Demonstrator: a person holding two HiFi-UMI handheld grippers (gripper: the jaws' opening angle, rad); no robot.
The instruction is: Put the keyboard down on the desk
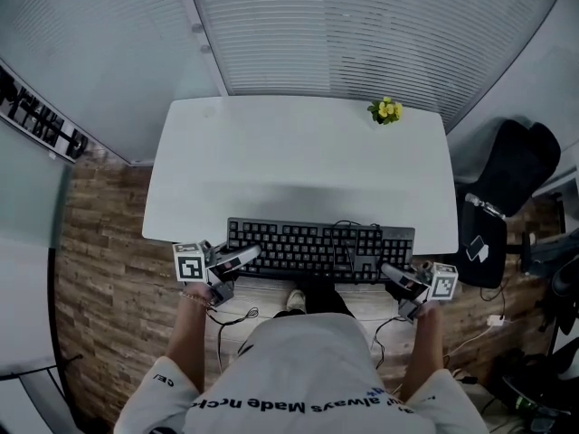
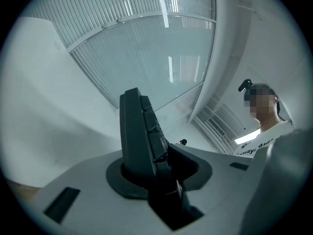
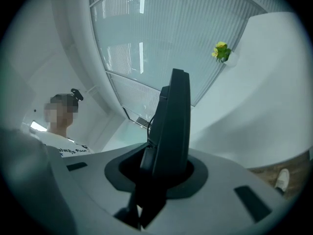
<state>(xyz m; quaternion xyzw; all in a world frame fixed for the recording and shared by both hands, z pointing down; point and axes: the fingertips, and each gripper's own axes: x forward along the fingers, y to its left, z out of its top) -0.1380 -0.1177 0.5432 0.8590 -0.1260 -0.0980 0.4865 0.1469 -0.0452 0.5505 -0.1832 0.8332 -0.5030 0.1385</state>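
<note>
Left hand-held gripper (image 1: 251,253) and right hand-held gripper (image 1: 388,269) apparently clamp the keyboard (image 1: 308,242)

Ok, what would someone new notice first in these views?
The black keyboard stands out, clamped at each end by the left gripper and the right gripper, at the near edge of the white desk. Next come the small yellow flowers at the desk's far right corner.
</note>
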